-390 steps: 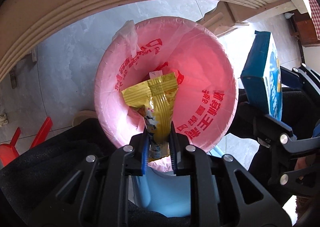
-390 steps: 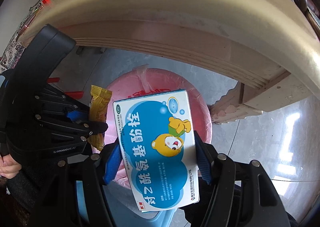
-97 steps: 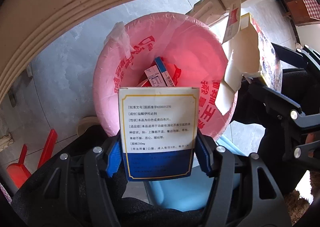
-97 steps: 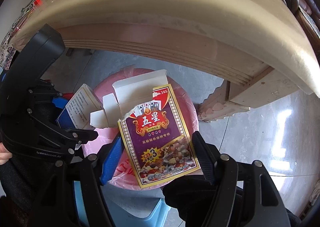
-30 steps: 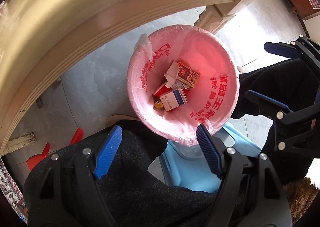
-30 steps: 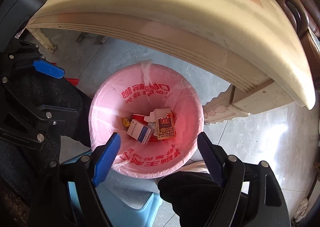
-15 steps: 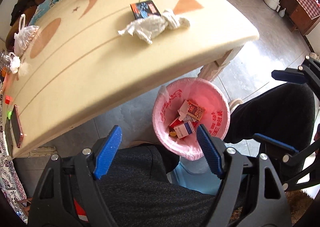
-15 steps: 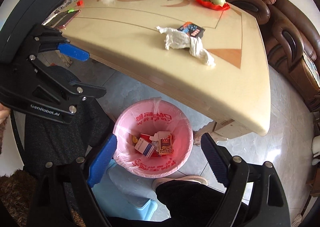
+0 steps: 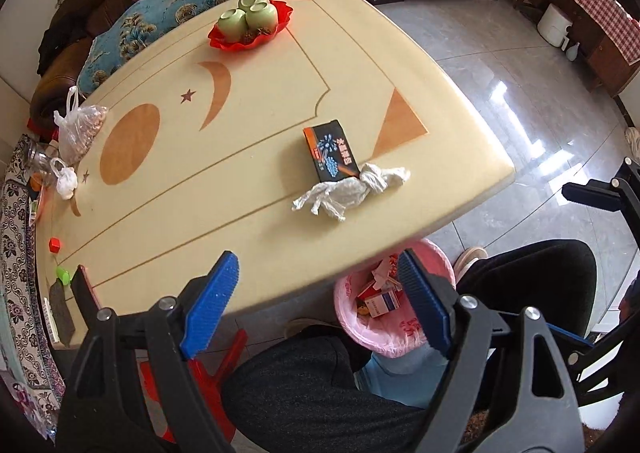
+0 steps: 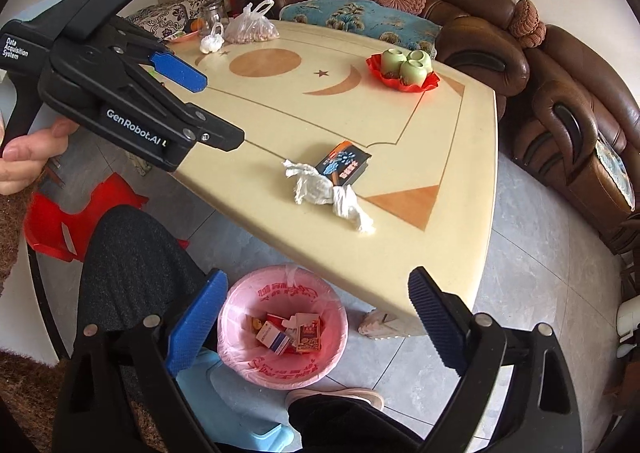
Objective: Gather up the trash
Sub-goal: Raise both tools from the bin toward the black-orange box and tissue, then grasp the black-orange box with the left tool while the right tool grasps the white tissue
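A crumpled white plastic bag (image 9: 348, 191) (image 10: 326, 193) and a dark box with blue fireworks print (image 9: 330, 151) (image 10: 344, 167) lie near the edge of the cream table (image 9: 240, 157) (image 10: 400, 125). A pink-lined trash bin (image 10: 282, 323) (image 9: 356, 323) stands on the floor below, with several small boxes inside. My left gripper (image 9: 316, 305) is open and empty, above the table's near edge. My right gripper (image 10: 316, 317) is open and empty, high over the bin.
A red tray with green cups (image 9: 250, 23) (image 10: 402, 67), tied plastic bags (image 9: 78, 129) (image 10: 250, 27) and small items sit on the table. A brown sofa (image 10: 520, 53) runs behind. A red stool (image 10: 60, 229), a blue stool (image 10: 236, 405) and the person's legs (image 9: 320, 385) are beside the bin.
Both grippers dropped their boxes into the bin, opened, and rose up and back from the bin, so the tabletop now shows.
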`<state>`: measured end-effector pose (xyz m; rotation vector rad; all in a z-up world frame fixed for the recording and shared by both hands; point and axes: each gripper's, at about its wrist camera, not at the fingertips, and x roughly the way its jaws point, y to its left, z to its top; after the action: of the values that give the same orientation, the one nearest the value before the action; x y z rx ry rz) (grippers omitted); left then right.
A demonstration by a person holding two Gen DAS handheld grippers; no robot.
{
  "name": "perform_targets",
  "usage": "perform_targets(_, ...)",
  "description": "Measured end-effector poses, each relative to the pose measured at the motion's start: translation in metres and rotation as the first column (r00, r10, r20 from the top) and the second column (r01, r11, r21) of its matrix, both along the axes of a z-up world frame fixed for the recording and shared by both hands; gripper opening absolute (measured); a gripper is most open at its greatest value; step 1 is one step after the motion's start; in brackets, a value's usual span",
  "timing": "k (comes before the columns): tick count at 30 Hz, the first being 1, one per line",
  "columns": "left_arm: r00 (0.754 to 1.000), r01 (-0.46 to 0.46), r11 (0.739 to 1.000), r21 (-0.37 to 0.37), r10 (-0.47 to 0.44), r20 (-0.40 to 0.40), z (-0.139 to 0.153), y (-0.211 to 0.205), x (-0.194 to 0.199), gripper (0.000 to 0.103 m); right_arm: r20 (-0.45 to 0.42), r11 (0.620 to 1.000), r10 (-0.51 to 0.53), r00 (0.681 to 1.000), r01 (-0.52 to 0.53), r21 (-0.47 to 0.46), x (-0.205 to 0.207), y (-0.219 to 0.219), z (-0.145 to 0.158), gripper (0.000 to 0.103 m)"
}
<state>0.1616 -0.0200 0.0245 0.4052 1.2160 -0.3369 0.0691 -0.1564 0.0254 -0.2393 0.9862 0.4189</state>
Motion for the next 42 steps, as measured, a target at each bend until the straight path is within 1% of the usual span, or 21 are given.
perform_targets(6,0.997,0.014,1.0,-0.016,-0.016,-0.069,-0.001,-0.023,0.038,0.08,0.016,0.999,-0.018,1.0,0.017,0.031,0.03,-0.019,0.02,0.09)
perform_targets(9,0.996,0.017,1.0,0.002,-0.017,-0.086,-0.009,-0.035,0.054,0.08,0.021,0.999,-0.026,0.999,0.026,0.044,0.044,-0.026,0.023,0.09)
perform_targets(12,0.992,0.027,1.0,-0.006,-0.028,-0.12,-0.018,-0.044,0.068,0.08,0.009,0.998,-0.025,1.0,0.025,0.049,0.056,-0.028,0.019,0.09)
perform_targets(17,0.988,0.04,0.999,0.023,-0.036,-0.148,-0.036,-0.056,0.089,0.08,-0.024,0.999,-0.017,1.0,0.018,0.043,0.073,-0.03,0.004,0.09)
perform_targets(25,0.979,0.044,0.999,0.029,-0.037,-0.201,-0.063,-0.06,0.116,0.08,-0.074,0.999,0.001,0.997,0.002,0.049,0.092,-0.029,-0.021,0.09)
perform_targets(35,0.961,0.039,0.998,0.04,-0.026,-0.276,-0.107,-0.066,0.143,0.08,-0.143,0.997,0.043,0.989,-0.034,0.066,0.112,-0.02,-0.057,0.09)
perform_targets(42,0.945,0.034,0.999,0.036,-0.02,-0.328,-0.136,-0.071,0.16,0.08,-0.202,0.994,0.081,0.976,-0.063,0.092,0.124,-0.01,-0.094,0.09)
